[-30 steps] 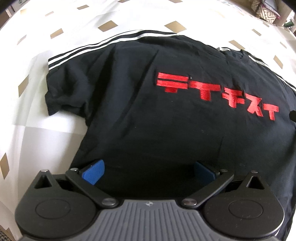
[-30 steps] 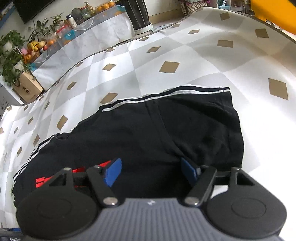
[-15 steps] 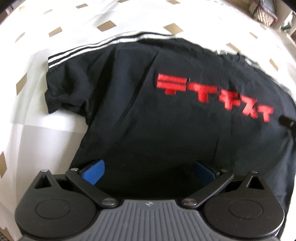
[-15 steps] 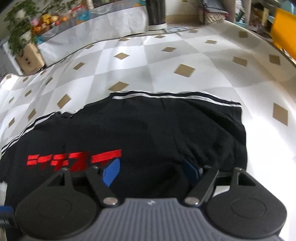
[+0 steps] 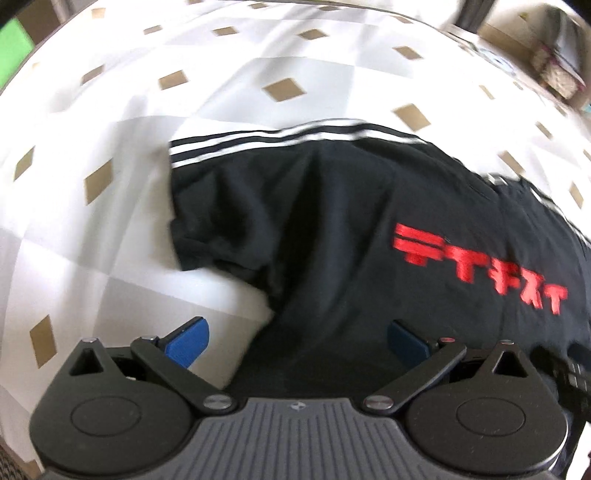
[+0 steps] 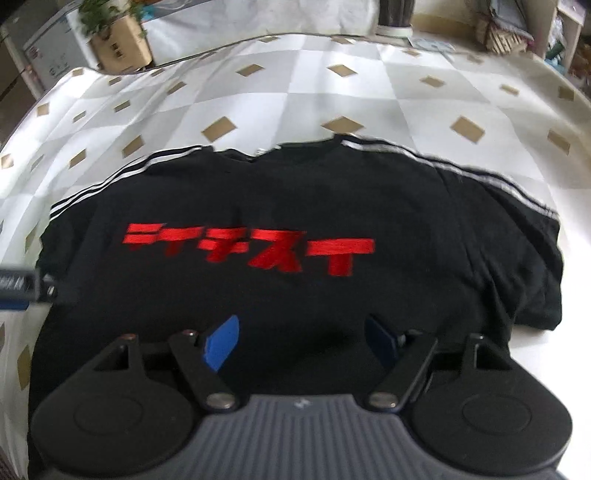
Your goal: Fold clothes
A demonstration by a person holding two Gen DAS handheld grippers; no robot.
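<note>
A black T-shirt (image 6: 295, 206) is lying spread flat, front up, on a white bedcover (image 6: 295, 96) patterned with grey checks and small tan diamonds. In the right wrist view the shirt's collar (image 6: 295, 153) is pointing away from the camera toward the far edge of the bed, so its neck-to-hem axis is running away from the viewer, while the red lettering (image 6: 251, 251) across the chest is running crosswise, left to right. White stripes (image 6: 99, 184) are tracing both shoulders and out along the sleeves, which are lying extended to either side. The right gripper (image 6: 301, 339) is hanging over the lower chest of the shirt with its blue pads (image 6: 221, 343) standing well apart and nothing between them. In the left wrist view the left gripper (image 5: 297, 341) is hovering over the shirt's side edge, just below the left sleeve (image 5: 221, 221); its jaws are likewise released, one pad (image 5: 186, 345) over bare bedcover and the other over black cloth. Both views are smeared, so it is hard to say whether any pad is brushing the fabric, though neither seems to be pinching it. Cardboard boxes (image 6: 122, 51) and a potted plant (image 6: 99, 14) are sitting beyond the bed.
</note>
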